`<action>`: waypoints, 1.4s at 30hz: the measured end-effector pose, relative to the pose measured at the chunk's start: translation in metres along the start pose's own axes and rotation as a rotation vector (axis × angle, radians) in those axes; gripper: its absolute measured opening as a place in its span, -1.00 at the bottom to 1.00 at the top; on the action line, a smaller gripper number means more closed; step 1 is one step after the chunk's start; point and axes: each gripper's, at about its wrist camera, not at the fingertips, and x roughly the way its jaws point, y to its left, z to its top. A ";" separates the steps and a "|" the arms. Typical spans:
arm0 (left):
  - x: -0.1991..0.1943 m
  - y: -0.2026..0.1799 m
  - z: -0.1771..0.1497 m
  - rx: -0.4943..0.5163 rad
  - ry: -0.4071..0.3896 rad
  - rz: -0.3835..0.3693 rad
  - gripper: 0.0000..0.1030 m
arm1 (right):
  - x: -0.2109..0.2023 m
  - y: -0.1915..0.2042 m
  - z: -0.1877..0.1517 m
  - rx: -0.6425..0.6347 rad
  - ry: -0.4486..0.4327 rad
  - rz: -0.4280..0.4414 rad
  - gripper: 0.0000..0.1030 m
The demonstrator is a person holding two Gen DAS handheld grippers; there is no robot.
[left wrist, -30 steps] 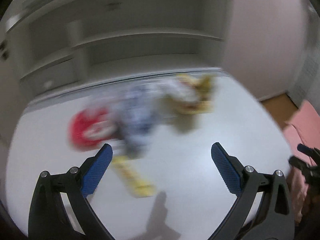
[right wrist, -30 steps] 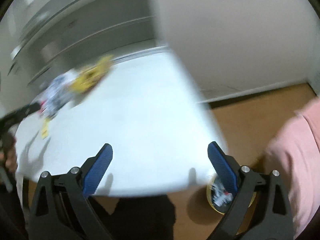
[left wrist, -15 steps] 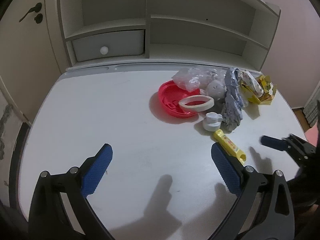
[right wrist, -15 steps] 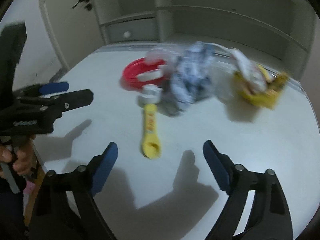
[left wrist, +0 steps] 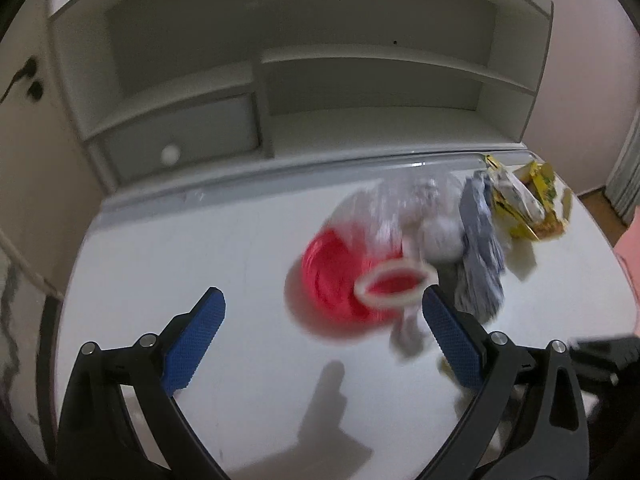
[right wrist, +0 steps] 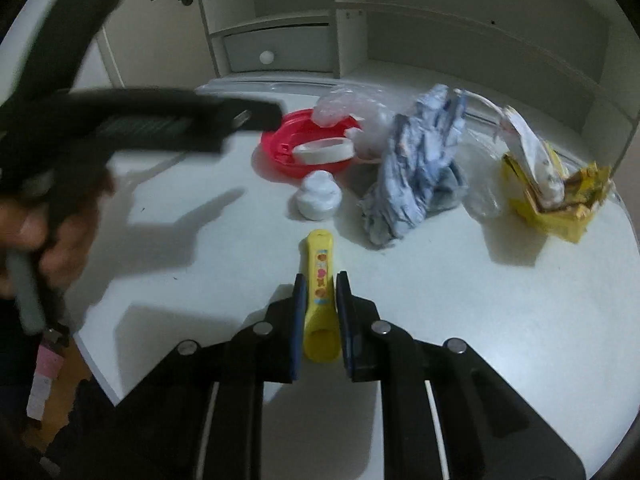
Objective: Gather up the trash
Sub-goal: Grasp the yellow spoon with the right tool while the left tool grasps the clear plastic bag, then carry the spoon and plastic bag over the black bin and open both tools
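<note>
Two blue pads of the right gripper point(right wrist: 321, 292) clamp the yellow tube point(right wrist: 320, 300) lying on the white table point(right wrist: 480, 320). At 12 o'clock sits a white cap point(right wrist: 319, 197), then the red lid point(right wrist: 308, 144). The left gripper point(left wrist: 323, 320) is spread wide, holding nothing.

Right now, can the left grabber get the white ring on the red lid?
Probably yes. The left gripper is open and holds nothing, and the white ring lies on top of the red lid just ahead of its right finger, uncovered. The picture is blurry, though.
</note>
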 end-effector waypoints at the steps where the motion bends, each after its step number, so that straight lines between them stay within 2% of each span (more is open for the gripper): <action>1: 0.005 -0.002 0.007 0.013 0.002 0.002 0.86 | -0.003 -0.004 -0.003 0.007 -0.003 0.000 -0.70; 5: 0.027 -0.013 0.039 0.094 -0.002 -0.010 0.86 | -0.014 -0.016 -0.012 0.030 -0.006 0.009 -0.71; 8: 0.046 -0.015 0.058 0.123 0.043 -0.086 0.86 | -0.009 -0.021 -0.004 0.065 -0.003 0.039 -0.71; 9: 0.052 -0.018 0.062 0.161 0.051 -0.098 0.86 | -0.010 -0.022 -0.003 0.072 -0.002 0.056 -0.70; 11: 0.061 -0.022 0.066 0.216 0.060 -0.089 0.86 | -0.017 -0.023 -0.003 0.064 -0.015 0.079 -0.40; 12: 0.064 -0.023 0.067 0.225 0.067 -0.090 0.85 | -0.022 -0.024 -0.004 0.060 -0.026 0.069 0.28; 13: 0.069 -0.022 0.069 0.225 0.083 -0.104 0.84 | -0.028 -0.026 -0.006 0.058 -0.045 0.055 0.59; 14: 0.074 -0.022 0.072 0.217 0.091 -0.123 0.82 | -0.034 -0.028 -0.008 0.055 -0.067 0.048 0.55; 15: 0.077 -0.021 0.074 0.211 0.094 -0.137 0.75 | -0.037 -0.030 -0.010 0.055 -0.067 0.042 0.26; 16: 0.081 -0.022 0.074 0.212 0.103 -0.157 0.59 | -0.038 -0.034 -0.011 0.067 -0.052 0.034 0.11; 20: 0.094 -0.030 0.073 0.227 0.138 -0.216 0.22 | -0.034 -0.038 -0.012 0.070 -0.018 0.022 0.12; 22: 0.096 -0.030 0.073 0.217 0.141 -0.246 -0.07 | -0.022 -0.027 -0.008 0.047 -0.001 0.012 0.12; 24: 0.095 -0.031 0.073 0.207 0.139 -0.261 -0.53 | -0.012 -0.019 -0.005 0.026 0.020 0.002 0.12; 25: 0.094 -0.031 0.074 0.208 0.137 -0.258 -0.67 | -0.005 -0.015 -0.003 0.017 0.031 -0.003 0.12; 27: 0.091 -0.033 0.072 0.217 0.135 -0.255 -0.80 | 0.004 -0.008 0.000 -0.004 0.044 -0.019 0.12; 29: 0.086 -0.032 0.071 0.228 0.120 -0.233 -0.84 | 0.010 -0.001 0.002 -0.030 0.043 -0.043 0.05; 30: 0.081 -0.029 0.070 0.223 0.106 -0.223 -0.84 | 0.012 0.002 0.004 -0.042 0.040 -0.055 -0.22; 31: 0.077 -0.025 0.071 0.210 0.095 -0.219 -0.85 | 0.013 0.004 0.006 -0.045 0.036 -0.049 -0.74; 36: 0.045 -0.002 0.079 0.123 0.023 -0.195 -0.85 | 0.006 0.001 0.009 -0.014 0.014 -0.051 -0.74; 42: -0.002 0.015 0.081 0.053 -0.060 -0.107 -0.85 | -0.025 -0.014 0.001 0.036 -0.036 -0.059 -0.74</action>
